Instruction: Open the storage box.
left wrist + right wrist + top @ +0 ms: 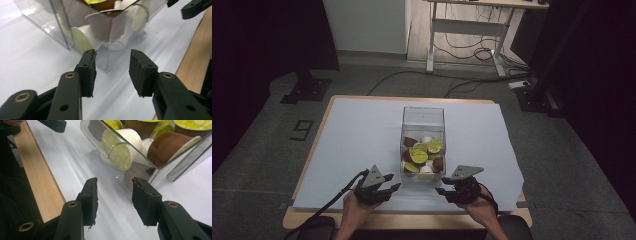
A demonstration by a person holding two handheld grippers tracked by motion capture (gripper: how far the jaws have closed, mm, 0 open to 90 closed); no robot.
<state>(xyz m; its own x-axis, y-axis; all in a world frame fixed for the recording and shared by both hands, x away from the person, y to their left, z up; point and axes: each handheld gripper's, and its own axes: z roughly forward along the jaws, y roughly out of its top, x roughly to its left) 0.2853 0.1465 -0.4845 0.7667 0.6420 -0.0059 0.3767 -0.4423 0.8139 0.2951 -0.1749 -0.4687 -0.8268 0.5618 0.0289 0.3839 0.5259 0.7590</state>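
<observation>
A clear plastic box [423,120] stands upright and open-topped on the white sheet near the table's front edge. Its lower part holds a jumble of coffee capsules [422,155], white and brown cups with lime-green foil lids, lying tilted against the walls.

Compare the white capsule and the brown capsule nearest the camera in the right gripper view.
The white capsule lies on its side, green foil lid facing the camera; the brown capsule lies with its lid turned away right. White is pale plastic, brown dark. Both rest inside the clear box.
</observation>
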